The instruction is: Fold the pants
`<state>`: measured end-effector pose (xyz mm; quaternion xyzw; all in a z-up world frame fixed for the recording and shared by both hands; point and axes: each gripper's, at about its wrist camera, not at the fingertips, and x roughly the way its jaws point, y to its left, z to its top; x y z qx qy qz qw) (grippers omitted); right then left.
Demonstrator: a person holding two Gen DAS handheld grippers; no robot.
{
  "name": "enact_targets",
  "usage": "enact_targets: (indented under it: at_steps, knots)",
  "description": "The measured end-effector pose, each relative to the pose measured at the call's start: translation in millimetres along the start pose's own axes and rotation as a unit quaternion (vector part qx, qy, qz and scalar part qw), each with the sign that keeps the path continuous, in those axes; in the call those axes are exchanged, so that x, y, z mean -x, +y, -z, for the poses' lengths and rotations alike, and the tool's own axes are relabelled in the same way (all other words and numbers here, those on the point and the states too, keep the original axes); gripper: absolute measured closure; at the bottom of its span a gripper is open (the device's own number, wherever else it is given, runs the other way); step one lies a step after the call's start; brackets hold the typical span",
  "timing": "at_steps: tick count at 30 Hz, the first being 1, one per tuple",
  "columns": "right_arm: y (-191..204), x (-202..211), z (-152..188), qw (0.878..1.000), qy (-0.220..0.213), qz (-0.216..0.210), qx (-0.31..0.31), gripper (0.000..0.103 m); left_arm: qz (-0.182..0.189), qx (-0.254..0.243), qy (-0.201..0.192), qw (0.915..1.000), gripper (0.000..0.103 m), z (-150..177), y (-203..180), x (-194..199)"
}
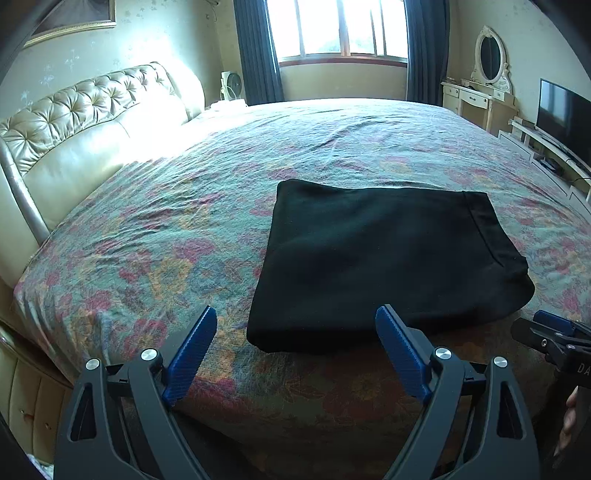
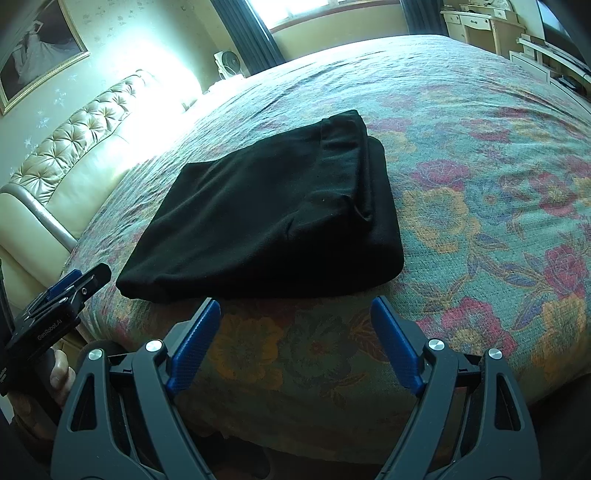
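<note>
Black pants lie folded into a flat rectangle on the floral bedspread, near the bed's front edge. They also show in the right wrist view, with the waistband on the far right side. My left gripper is open and empty, held just short of the pants' near edge. My right gripper is open and empty, also just short of the near edge. Each gripper shows at the side of the other's view, the right one and the left one.
A padded cream headboard runs along the left. A window with dark curtains is at the back. A dressing table with mirror and a TV on a low stand stand at the right. A fan sits by the headboard.
</note>
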<state>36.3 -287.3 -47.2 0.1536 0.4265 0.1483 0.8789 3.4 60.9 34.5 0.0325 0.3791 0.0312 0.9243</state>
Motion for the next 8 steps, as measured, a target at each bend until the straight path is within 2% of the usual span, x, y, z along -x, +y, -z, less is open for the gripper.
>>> enact_targets:
  at_steps: [4, 8]
  knots:
    - [-4.2, 4.0, -2.3, 1.0, -0.006, 0.001, -0.004, 0.019, 0.008, 0.025, -0.002, 0.9996, 0.016, -2.0, 6.2, 1.8]
    - [-8.5, 5.7, -3.6, 1.0, -0.009, 0.003, -0.009, 0.019, 0.006, 0.026, -0.001, 0.9996, 0.016, -2.5, 7.4, 1.9]
